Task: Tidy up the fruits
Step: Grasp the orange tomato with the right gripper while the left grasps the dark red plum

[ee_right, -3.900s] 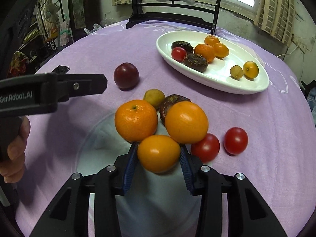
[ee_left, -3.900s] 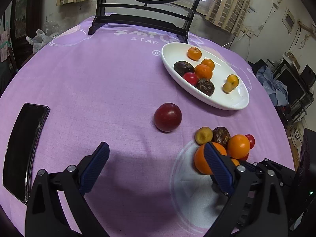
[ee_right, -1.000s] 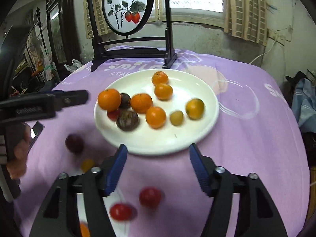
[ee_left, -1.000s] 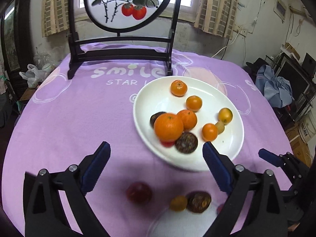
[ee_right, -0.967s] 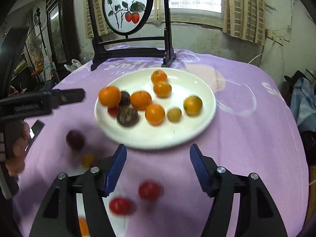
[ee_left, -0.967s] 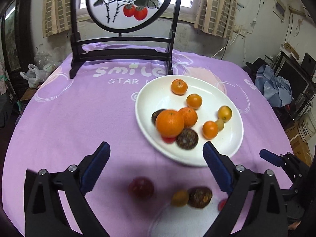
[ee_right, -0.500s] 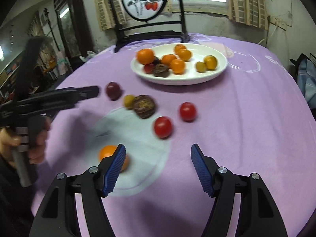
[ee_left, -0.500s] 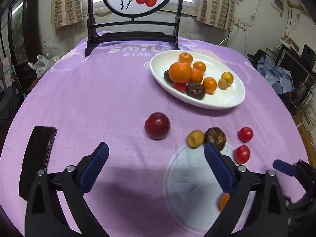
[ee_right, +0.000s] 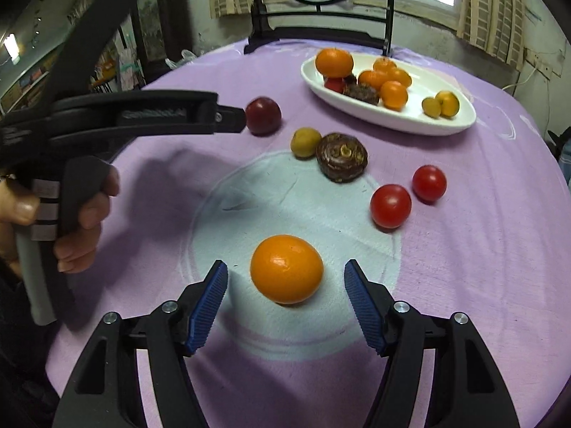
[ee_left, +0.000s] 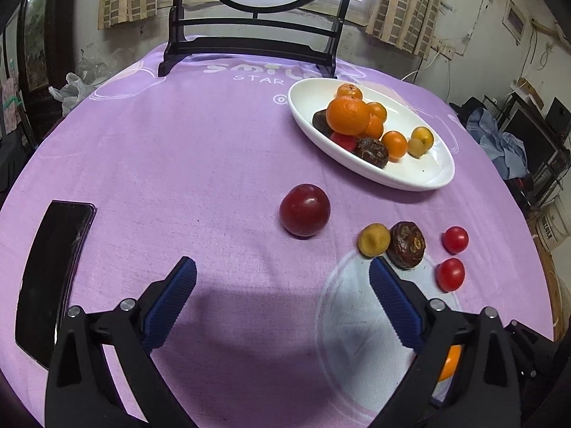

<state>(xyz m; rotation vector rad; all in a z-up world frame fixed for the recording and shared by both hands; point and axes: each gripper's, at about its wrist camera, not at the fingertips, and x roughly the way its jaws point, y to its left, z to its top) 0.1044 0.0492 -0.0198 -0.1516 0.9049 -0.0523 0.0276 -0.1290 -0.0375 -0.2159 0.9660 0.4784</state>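
A white oval plate (ee_left: 424,174) (ee_right: 460,121) holds several oranges, dark fruits and small yellow ones. On the purple cloth lie a dark red plum (ee_left: 304,209) (ee_right: 263,115), a small yellow fruit (ee_left: 373,240) (ee_right: 305,142), a brown wrinkled fruit (ee_left: 407,244) (ee_right: 342,157) and two red tomatoes (ee_left: 450,274) (ee_right: 390,205). An orange (ee_right: 286,268) lies just ahead of my open right gripper (ee_right: 285,301), between its jaws and untouched. My left gripper (ee_left: 282,296) is open and empty, short of the plum.
A black phone (ee_left: 53,271) lies at the left on the cloth. A dark wooden screen stand (ee_left: 249,50) stands at the table's far edge. The left hand-held gripper body (ee_right: 107,121) crosses the right wrist view at the left.
Both grippers have pulled back from over the plate and dropped low toward the loose fruit. The right gripper has closed in on the lone orange, which now lies between its open jaws.
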